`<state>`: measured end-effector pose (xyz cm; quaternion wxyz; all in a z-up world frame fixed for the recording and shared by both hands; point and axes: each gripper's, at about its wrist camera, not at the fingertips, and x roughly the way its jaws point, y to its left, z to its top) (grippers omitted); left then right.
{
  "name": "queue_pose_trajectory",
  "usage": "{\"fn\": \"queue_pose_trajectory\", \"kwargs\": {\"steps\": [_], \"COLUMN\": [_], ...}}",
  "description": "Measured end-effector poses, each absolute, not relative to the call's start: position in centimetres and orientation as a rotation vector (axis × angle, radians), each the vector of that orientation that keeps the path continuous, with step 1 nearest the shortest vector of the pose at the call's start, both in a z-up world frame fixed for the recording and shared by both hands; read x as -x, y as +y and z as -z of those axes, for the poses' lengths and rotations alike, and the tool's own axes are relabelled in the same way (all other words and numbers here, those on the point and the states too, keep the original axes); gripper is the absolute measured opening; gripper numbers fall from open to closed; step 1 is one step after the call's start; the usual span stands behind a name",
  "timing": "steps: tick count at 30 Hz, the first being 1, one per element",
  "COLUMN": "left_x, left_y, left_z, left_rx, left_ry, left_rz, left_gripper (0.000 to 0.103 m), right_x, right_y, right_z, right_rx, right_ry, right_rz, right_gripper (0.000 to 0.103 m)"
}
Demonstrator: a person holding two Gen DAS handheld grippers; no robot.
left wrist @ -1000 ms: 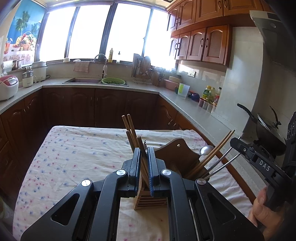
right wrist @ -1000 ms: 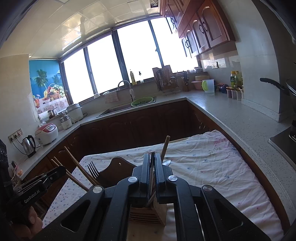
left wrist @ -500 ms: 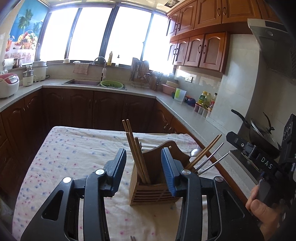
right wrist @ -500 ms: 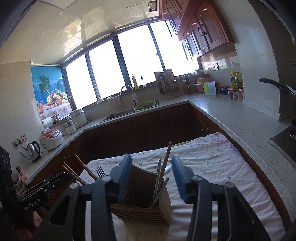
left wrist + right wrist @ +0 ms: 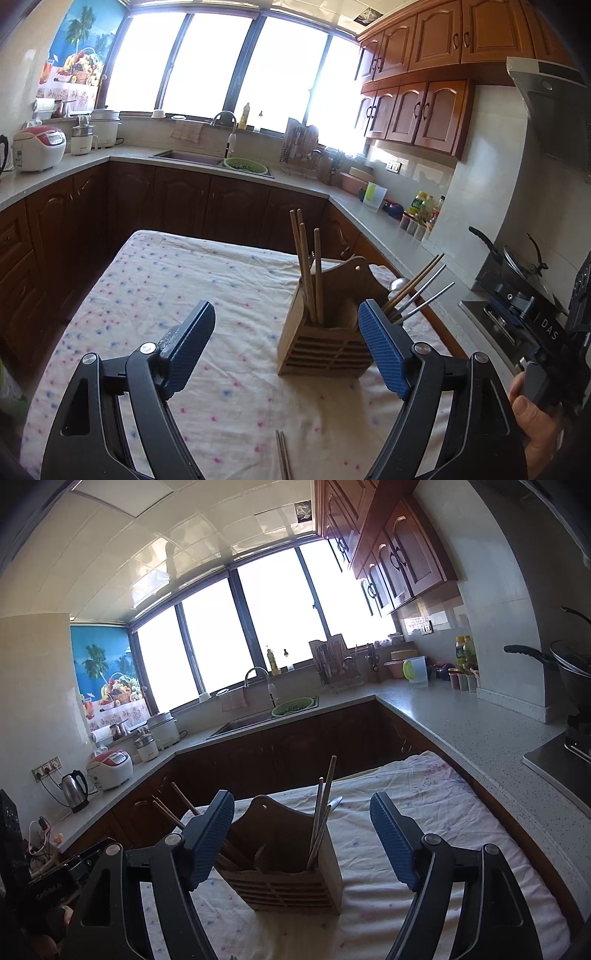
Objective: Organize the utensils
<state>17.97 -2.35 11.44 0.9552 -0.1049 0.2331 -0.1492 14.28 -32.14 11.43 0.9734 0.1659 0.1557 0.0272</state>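
Observation:
A wooden utensil holder stands on the cloth-covered table. Wooden chopsticks stand in its left compartment; metal chopsticks and a spoon lean out of its right one. A loose pair of chopsticks lies on the cloth at the near edge. My left gripper is open and empty, just in front of the holder. In the right wrist view the holder sits between the fingers of my right gripper, which is open and empty.
Kitchen counters run round the table, with a sink, a green colander, a rice cooker and a kettle. A stove with a pan stands to the right. The other gripper's body shows at the right.
Both grippers were shut on utensils in the holder a second ago. Both have opened wide, let go and drawn back. The chopsticks now stand free in the holder.

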Motion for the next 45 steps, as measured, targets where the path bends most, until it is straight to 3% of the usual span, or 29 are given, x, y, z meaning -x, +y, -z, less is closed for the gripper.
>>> {"fn": "queue_pose_trajectory", "kwargs": {"steps": [8,16,21,24,26,31,45], "left_x": [-15.4,-11.9,-9.3,-7.4,-6.2,-4.6,-3.1], "left_y": [-0.2,1.1,1.0,0.7,0.6,0.0,-1.1], "left_z": [-8.1,-5.8,-6.8,-7.3,-7.2,-5.4,-1.3], "left_rx": [0.265,0.262,0.206,0.174,0.160,0.123,0.023], "left_ry": [0.538,0.553,0.488,0.421,0.375,0.345,0.352], "left_rz": [0.259,0.206,0.202,0.197,0.183,0.167,0.104], "left_gripper": [0.086,0.087,0.087,0.101,0.103,0.103,0.103], "right_x": [-10.1,-5.6,-3.7,-1.9,-0.4,2.4,3.1], "right_y": [-31.9,-30.7,-29.8,-29.2,-28.6,-27.0,-27.1], "right_z": [-8.1,-5.2,-6.2,-7.8,-8.3,-6.9,-2.3], "right_rx": [-0.376,-0.390,-0.340,-0.279,-0.231,-0.116,-0.080], "right_ry": [0.330,0.329,0.299,0.234,0.177,0.092,0.214], "right_rz": [-0.054,-0.044,-0.052,-0.049,-0.037,0.013,0.027], "right_gripper": [0.088,0.089,0.089,0.096,0.103,0.103,0.103]}}
